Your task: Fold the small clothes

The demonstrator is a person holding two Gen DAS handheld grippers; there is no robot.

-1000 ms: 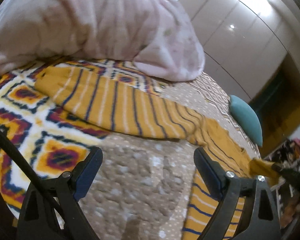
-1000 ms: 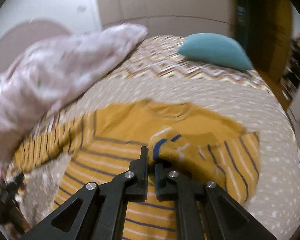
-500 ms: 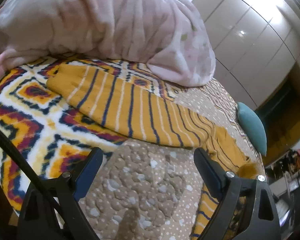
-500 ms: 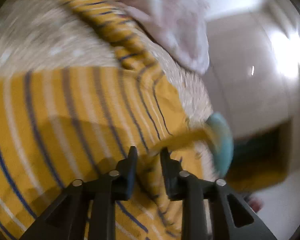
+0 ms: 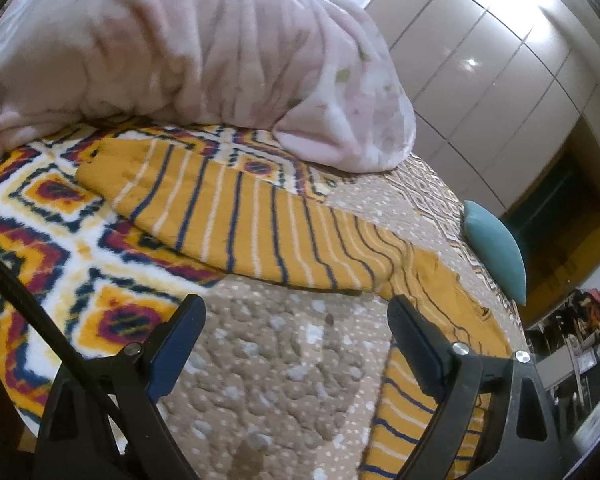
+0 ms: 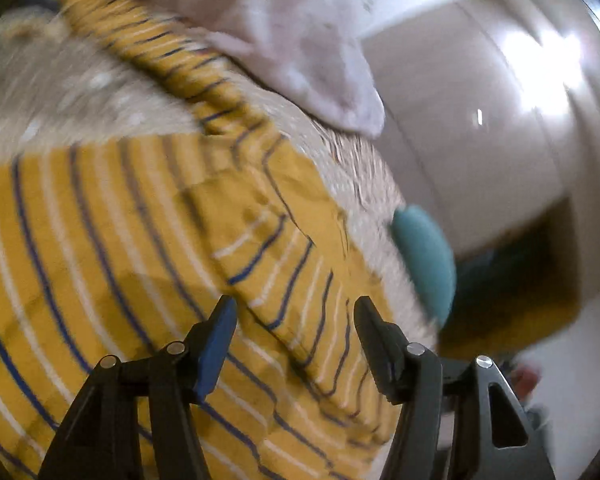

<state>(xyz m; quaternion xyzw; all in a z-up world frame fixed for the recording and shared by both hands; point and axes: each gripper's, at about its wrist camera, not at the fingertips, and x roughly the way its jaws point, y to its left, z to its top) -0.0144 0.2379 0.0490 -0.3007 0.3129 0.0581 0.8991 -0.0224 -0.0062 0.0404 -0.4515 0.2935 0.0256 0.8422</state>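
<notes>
Striped shirt [image 6: 100, 240] under opening right claw [image 6: 294, 320], nothing gripped.

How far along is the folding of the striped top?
Done: one sleeve lies folded across the top. In hand: nothing; the right hand-held gripper is opening above it, the left open over bedding. Left: the other sleeve lies stretched out.

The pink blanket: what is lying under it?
Under the pink blanket the patterned bedspread shows. The striped sweater's sleeve ends just beside its edge. Anything deeper underneath is covered.
</notes>
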